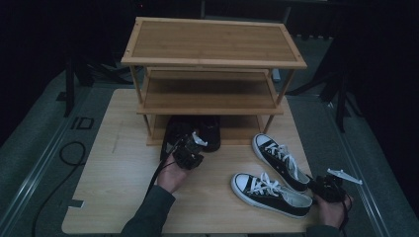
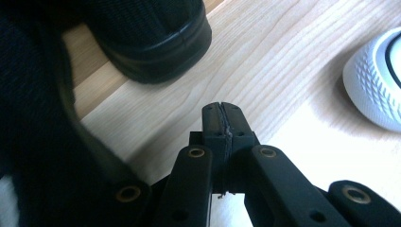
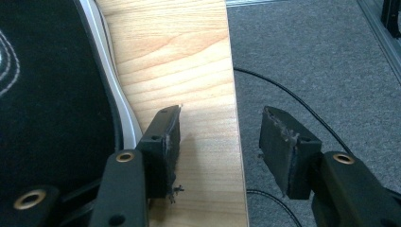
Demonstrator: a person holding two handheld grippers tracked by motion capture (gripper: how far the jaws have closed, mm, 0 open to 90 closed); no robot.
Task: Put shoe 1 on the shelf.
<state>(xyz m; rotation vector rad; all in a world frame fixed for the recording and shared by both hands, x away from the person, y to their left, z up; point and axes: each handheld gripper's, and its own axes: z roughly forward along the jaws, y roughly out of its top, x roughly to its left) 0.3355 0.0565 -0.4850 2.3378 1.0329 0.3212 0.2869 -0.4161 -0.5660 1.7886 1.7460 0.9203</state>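
A three-tier bamboo shoe rack [image 1: 212, 54] is seen standing at the far half of the wooden table [image 1: 113, 163]. Two black shoes [image 1: 195, 131] are found on the lowest shelf, their toes projecting toward the near side.

The left gripper [image 1: 190, 148] is observed directly in front of these black shoes, held in the person's left hand [image 1: 172, 177]. In the left gripper view its jaws are pressed flat together with nothing between them; the left gripper [image 2: 222, 123] is therefore recorded as clenched and empty. In that same view the rounded toe of one black shoe [image 2: 156, 42] is seen just above and to the left of the closed tips, apart from them, with bare table surface below. A white rubber toe cap [image 2: 373, 85] is noted at the right edge.

A pair of black-and-white sneakers [image 1: 276, 173] with white laces is located on the right half of the table, outside the rack, one lying nearer the rack and the other nearer the table's front edge.

The right gripper [image 1: 330, 187] is held at the table's right edge, just beside the heels of the sneakers. In the right gripper view the right gripper [image 3: 220, 142] is seen with its jaws standing well apart and nothing gripped; it is recorded as released. One sneaker's black side and white sole [image 3: 52, 94] lie just beside its left jaw. Grey carpet [image 3: 312, 56] and a cable are visible beyond the table edge.
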